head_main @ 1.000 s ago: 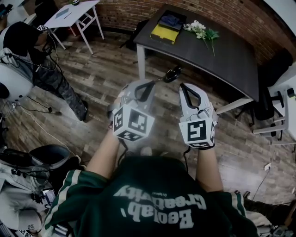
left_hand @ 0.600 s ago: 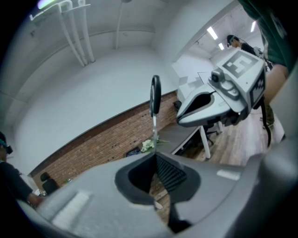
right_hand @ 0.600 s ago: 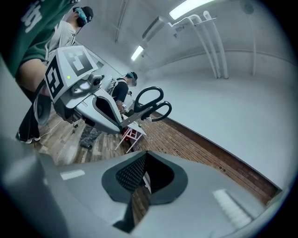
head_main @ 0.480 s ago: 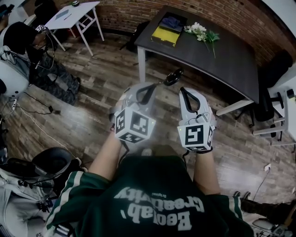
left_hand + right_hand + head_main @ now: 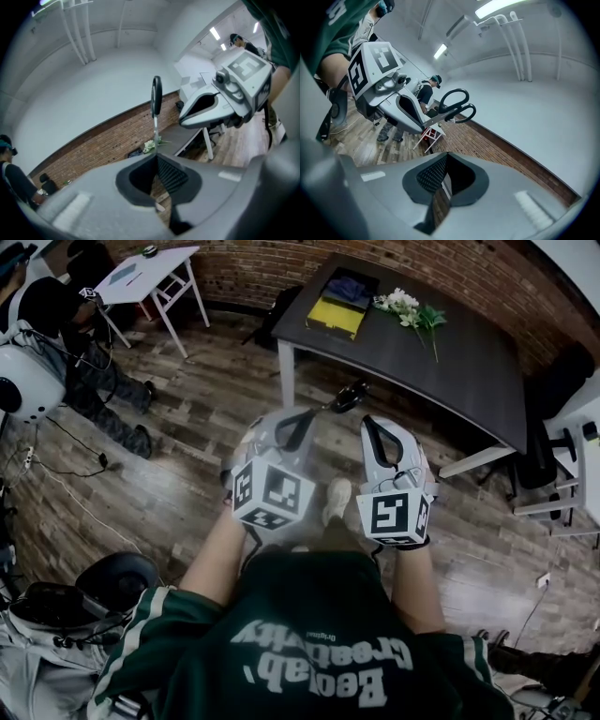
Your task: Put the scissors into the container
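Since a second back, a pale shoe [image 5: 336, 501] had popped into view between the two claws, and the bystander [image 5: 94, 390] had slid toward the top-left corner. The left claw [image 5: 314, 412] was clamped tight on the thin metal blades of the scissors [image 5: 345, 396], with the glossy black loop handles poking out front. The right claw [image 5: 374, 424] was pinched closed on nothing. Past the worn plank floor [image 5: 216, 381] stood a matte dark table [image 5: 450, 352]. On it, well apart from the scissors, sat the flat rectangular container [image 5: 369, 298], next to some white flowers [image 5: 405, 304].
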### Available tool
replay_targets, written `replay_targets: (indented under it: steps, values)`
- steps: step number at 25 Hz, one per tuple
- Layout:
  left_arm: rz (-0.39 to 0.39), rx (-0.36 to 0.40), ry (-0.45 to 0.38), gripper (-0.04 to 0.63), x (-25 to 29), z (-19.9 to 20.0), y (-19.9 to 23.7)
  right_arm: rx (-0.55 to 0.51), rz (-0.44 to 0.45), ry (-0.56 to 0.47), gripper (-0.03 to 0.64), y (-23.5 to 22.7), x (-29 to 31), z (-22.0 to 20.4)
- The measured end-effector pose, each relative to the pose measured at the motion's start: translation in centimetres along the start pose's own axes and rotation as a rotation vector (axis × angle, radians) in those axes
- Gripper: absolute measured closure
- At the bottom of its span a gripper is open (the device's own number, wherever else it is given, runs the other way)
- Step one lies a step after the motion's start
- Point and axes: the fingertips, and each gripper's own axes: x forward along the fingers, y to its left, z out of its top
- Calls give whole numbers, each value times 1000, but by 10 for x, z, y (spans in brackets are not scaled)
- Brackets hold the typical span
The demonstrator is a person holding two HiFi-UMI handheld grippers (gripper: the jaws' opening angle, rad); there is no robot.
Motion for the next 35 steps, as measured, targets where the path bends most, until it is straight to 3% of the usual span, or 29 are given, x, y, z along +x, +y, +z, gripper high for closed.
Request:
replay_targets:
  steps: [16, 35]
  values:
    - [20, 10, 17, 589, 66, -9, 32, -3, 3, -20, 611, -33, 62, -32]
    - [54, -7, 55, 588, 246, 2, 143, -34, 77, -64, 611, -149, 240, -76]
